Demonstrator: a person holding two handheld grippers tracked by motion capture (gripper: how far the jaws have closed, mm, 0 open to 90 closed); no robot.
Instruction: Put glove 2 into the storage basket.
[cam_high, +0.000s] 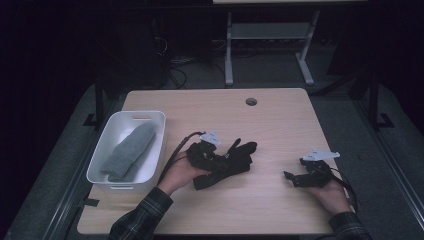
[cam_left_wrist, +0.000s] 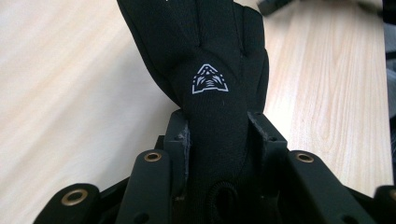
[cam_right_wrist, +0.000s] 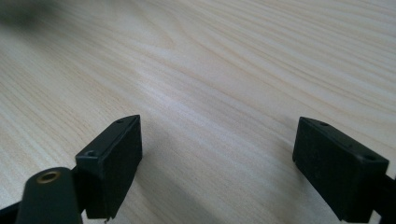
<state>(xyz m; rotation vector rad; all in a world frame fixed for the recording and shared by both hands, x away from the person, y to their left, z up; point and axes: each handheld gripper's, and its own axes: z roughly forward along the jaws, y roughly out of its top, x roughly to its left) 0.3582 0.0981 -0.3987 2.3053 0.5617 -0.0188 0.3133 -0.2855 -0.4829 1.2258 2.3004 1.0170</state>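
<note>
At the centre of the high view, a little left of the middle, the left gripper (cam_high: 212, 156) has its jaws pinched on a black glove (cam_high: 235, 159), whose fingers fan out toward the upper right of the frame while its cuff end sits under the gripper body. In the left gripper view the reason for the hold is plain: the jaws squeeze the glove (cam_left_wrist: 210, 93) at its narrow wrist part, just below the white triangular logo, so the fabric bunches into a waist between the two pads and the wider palm and fingers hang beyond them, unable to slip back through. Gripping there likely gives control of the whole limp piece with one pinch.

At the left of the high view a white bin (cam_high: 152, 120) rests on the tabletop (cam_high: 280, 125), just beside the left hand (cam_high: 177, 172), with a grey mitten (cam_high: 127, 150) lying lengthwise inside it. That placement suggests the bin is the collecting place and the black glove is meant to join the mitten; the short reach would explain why the left gripper takes this job.

At the lower right, the right gripper (cam_high: 290, 176) lies low on the person's hand, well apart from the glove. In its own view its jaws stand spread wide over bare wood (cam_right_wrist: 215, 70) with nothing between them, apparently kept out of the way
</note>
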